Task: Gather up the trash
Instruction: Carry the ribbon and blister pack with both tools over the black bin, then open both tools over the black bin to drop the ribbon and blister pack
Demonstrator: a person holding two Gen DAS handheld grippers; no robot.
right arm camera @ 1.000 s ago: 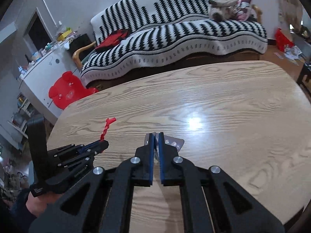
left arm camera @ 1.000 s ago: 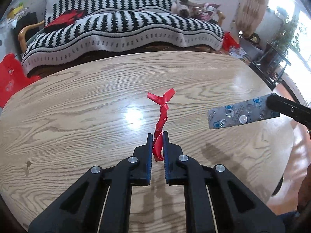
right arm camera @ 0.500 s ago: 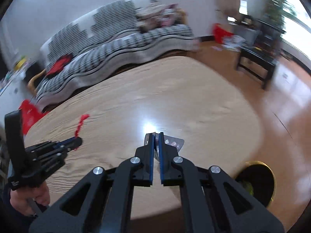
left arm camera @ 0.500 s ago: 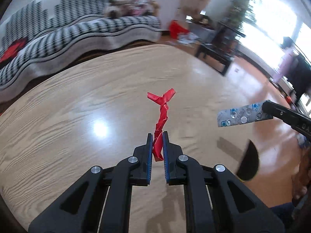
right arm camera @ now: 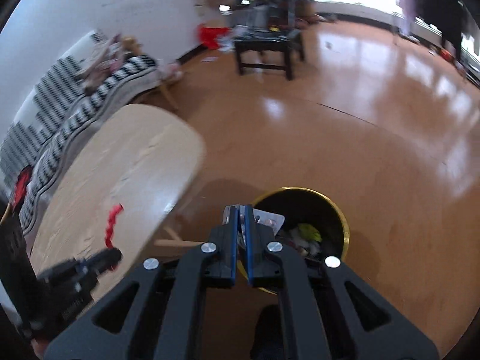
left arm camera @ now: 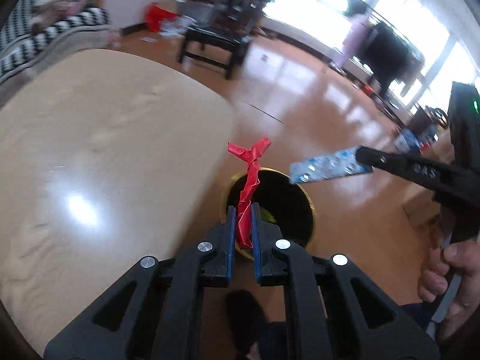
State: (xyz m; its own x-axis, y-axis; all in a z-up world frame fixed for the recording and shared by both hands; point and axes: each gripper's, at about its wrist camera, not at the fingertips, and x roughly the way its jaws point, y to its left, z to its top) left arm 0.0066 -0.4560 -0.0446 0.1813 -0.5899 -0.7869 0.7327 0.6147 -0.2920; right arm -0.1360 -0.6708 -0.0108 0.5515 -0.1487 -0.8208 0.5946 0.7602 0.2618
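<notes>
- Left wrist view, lower centre: our left hand-held gripper [left arm camera: 243, 210] was clamped on the lower end of a twisted red wrapper strip [left arm camera: 250, 177], which stood upright between the blue pads, its forked top near mid-frame.
- Behind the strip, at centre of the frame, we saw a gold-rimmed trash bin [left arm camera: 310, 210] standing on the glossy brown floor [left arm camera: 315, 90]; the strip's lower half overlapped the bin's dark opening.
- At right of the same view, our right hand-held gripper [left arm camera: 361, 154] was closed on one end of a silver-blue blister pack [left arm camera: 325, 166], which reached leftward over the bin's upper right rim.
- The blurred pale tabletop [left arm camera: 105, 138] filled the left of the frame.
- Right wrist view, lower centre: the blister pack [right arm camera: 267, 220] was pinched between the pads, projecting right, overlapping the bin's [right arm camera: 346, 228] left edge; litter, including a yellow-green piece [right arm camera: 309, 231], lay inside.
- At lower left of that view, the left hand-held gripper [right arm camera: 112, 255] held the red strip [right arm camera: 112, 225] in front of the tabletop [right arm camera: 126, 156].
</notes>
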